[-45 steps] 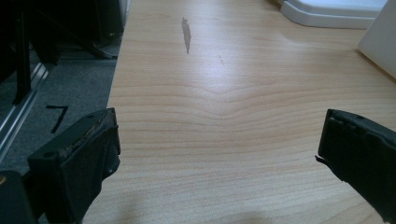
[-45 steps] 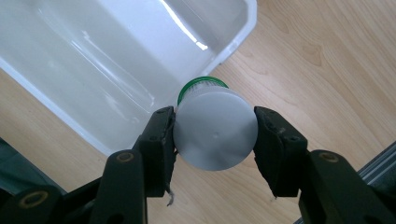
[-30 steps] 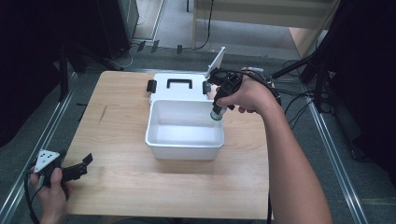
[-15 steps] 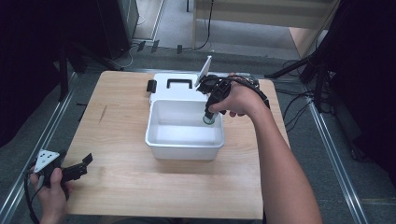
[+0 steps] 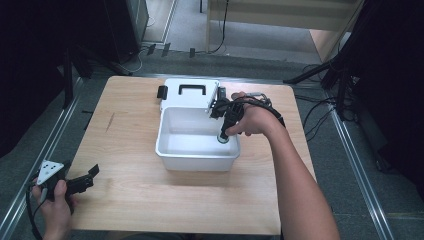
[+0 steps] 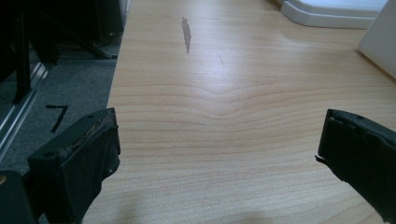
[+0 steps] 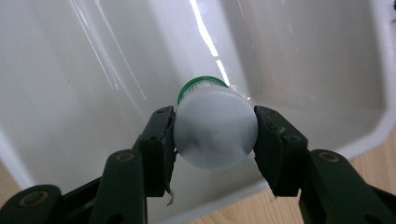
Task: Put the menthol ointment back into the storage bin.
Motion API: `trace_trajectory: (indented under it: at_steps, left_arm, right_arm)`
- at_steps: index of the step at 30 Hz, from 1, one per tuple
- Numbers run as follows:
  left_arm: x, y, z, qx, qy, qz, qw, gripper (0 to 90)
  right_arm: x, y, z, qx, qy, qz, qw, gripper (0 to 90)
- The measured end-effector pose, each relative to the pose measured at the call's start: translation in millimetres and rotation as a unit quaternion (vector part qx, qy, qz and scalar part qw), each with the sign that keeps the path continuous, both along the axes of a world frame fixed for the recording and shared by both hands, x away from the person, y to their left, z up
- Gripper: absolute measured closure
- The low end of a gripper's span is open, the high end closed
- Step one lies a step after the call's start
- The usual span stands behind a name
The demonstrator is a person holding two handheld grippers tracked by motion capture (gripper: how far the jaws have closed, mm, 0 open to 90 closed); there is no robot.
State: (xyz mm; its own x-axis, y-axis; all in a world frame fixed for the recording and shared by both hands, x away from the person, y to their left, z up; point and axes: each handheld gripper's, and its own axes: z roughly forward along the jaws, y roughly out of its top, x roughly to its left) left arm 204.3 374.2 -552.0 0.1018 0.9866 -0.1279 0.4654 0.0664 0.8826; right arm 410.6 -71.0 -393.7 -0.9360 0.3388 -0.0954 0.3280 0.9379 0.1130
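The right tongs [image 7: 215, 140] grip a small white bottle [image 7: 215, 135] with a green cap, upside down, low inside the white tub [image 5: 195, 150]. It looks light, rigid and slippery; mid-body is the safest grip. The left tongs [image 6: 217, 158] stand open over the bench [image 6: 233, 93].

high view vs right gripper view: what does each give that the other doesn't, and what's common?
High view alone: the whole wooden table, the lid with its black handle lying behind the bin, the left gripper resting open near the table's front left corner, and the forearm reaching in.

Right gripper view alone: the jaws pressed on either side of a white bottle, seen bottom-on, with a green cap at its far end.

Both: the right gripper holding the bottle down inside the white bin, and a strip of tabletop beside the bin.
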Motion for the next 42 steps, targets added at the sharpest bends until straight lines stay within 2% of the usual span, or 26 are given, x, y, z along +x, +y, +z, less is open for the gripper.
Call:
trace_trajectory:
  at_steps: [7,14,16,19,25,29,35,42]
  left_arm:
    - [-0.2,0.1,0.1,0.000,0.001,-0.001,1.0000,0.0]
    - [-0.2,0.0,0.1,0.000,0.001,-0.001,1.0000,0.0]
    - [-0.2,-0.3,0.0,-0.001,0.001,0.000,1.0000,0.0]
    - [-0.3,-0.3,0.2,-0.001,0.001,-0.001,1.0000,0.0]
    - [-0.2,0.1,0.0,0.000,0.001,-0.001,1.0000,0.0]
    - [-0.2,0.2,0.1,-0.003,0.001,-0.001,1.0000,0.0]
    - [0.1,0.1,0.1,-0.004,0.001,-0.001,1.0000,0.0]
    - [0.2,0.2,0.0,-0.006,0.001,-0.002,1.0000,0.0]
  right_arm:
    - [-4.2,4.2,-19.8,-0.005,-0.004,0.030,0.9995,51.9]
    - [-6.4,7.3,-33.0,-0.018,-0.014,0.043,0.9988,51.9]
    - [-7.2,7.9,-36.0,-0.019,-0.024,0.055,0.9980,51.8]
    - [-8.4,9.0,-40.4,-0.017,-0.026,0.064,0.9975,51.8]
    - [-10.4,13.7,-51.5,-0.041,-0.026,0.070,0.9963,51.8]
    - [-9.6,15.6,-51.8,-0.044,-0.029,0.069,0.9963,51.8]
    - [-11.4,18.6,-54.9,-0.080,-0.029,0.075,0.9936,51.7]
    - [-11.7,20.3,-56.5,-0.093,-0.031,0.081,0.9920,51.5]
